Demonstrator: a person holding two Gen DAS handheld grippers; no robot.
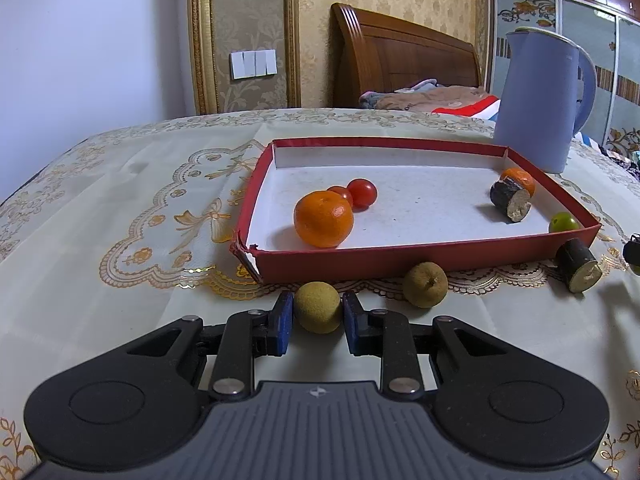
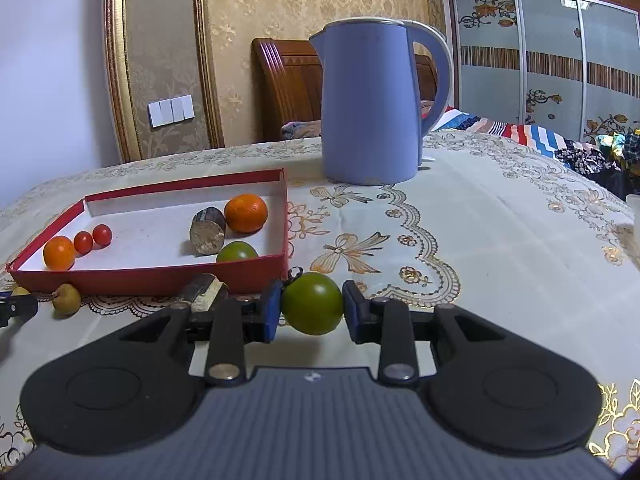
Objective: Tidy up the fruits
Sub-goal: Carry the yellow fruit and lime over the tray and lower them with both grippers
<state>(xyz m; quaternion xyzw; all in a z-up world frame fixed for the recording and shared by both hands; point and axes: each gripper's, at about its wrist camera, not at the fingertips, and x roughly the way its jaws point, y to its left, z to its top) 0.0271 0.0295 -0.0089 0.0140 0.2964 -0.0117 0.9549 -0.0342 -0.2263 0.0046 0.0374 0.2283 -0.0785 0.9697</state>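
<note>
Fruit filled both views. From the left wrist, the left tool pinched a brown-green round fruit on the bench, the red tray at twelve o'clock. From the right wrist, the right tool pinched a green fruit, the tray at ten o'clock, the blue kettle at twelve.

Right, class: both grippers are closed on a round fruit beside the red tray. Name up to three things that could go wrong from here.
1. The green fruit is round and smooth, pinched only at its sides by the right gripper; it might slip and roll across the tablecloth.
2. Carrying the brown fruit, the left gripper could catch the red tray wall and shove the tray.
3. Fruit dropped in could knock the cherry tomatoes rolling.
</note>
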